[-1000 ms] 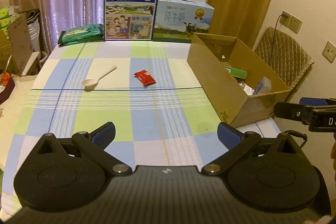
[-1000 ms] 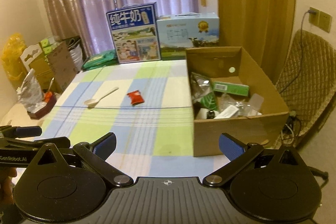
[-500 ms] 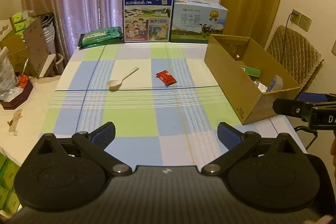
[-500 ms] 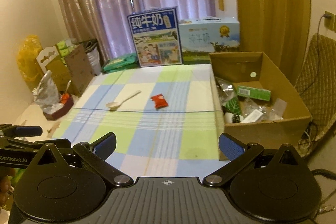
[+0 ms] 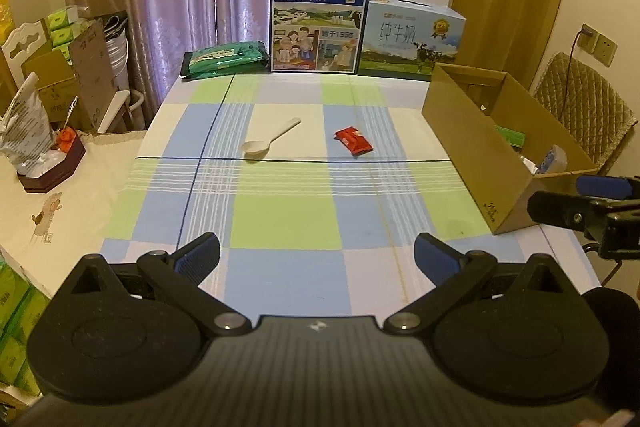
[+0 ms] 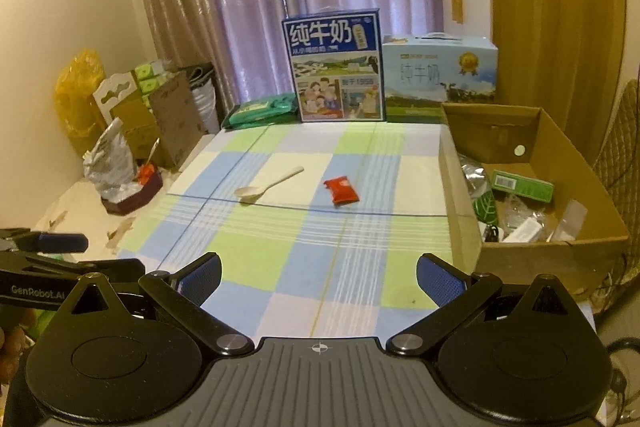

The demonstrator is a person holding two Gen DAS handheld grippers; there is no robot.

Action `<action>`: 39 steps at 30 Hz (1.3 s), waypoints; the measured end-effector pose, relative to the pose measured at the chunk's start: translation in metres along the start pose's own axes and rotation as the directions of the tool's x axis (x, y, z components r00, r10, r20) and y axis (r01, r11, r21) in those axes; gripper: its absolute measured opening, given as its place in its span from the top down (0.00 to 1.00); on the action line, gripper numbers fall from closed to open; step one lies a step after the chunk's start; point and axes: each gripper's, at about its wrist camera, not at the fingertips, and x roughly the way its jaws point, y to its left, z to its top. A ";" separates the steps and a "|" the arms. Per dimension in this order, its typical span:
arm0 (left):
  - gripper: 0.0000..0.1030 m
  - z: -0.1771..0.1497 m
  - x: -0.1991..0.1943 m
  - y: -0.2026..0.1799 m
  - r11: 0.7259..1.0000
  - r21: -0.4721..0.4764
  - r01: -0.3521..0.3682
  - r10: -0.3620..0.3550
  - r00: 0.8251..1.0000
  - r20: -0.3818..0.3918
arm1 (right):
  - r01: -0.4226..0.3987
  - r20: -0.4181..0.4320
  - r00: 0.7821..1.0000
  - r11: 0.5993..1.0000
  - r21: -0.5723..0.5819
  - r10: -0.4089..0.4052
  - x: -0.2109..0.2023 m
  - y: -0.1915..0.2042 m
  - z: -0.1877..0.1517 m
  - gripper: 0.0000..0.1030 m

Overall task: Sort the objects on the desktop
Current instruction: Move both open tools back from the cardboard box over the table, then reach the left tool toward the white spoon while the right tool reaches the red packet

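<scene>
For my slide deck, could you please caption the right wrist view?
Open right gripper faces a spoon and red packet on the checked tablecloth, cardboard box alongside.

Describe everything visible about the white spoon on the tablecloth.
The white spoon looks like smooth plastic, one piece with an oval bowl and a flat tapering handle. It lies flat on the checked tablecloth, bowl facing up toward the camera side, handle angled away to the right. It sits left of the red packet, apart from it. Nothing else touches it.
</scene>
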 end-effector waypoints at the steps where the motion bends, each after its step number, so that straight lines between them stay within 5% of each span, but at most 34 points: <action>1: 0.01 0.000 0.002 0.002 1.000 0.001 -0.005 0.005 1.000 -0.001 | 0.002 -0.004 1.000 1.000 -0.008 -0.002 0.003 0.002 0.000 0.02; 22: 0.01 0.013 0.056 0.026 1.000 0.005 0.017 -0.017 1.000 -0.004 | 0.074 0.002 0.997 0.996 -0.052 -0.074 0.039 0.014 0.001 0.02; 39: 0.01 0.037 0.122 0.047 0.999 0.020 -0.029 0.029 0.999 -0.016 | 0.041 0.050 0.998 0.997 -0.065 -0.038 0.105 -0.005 0.028 0.02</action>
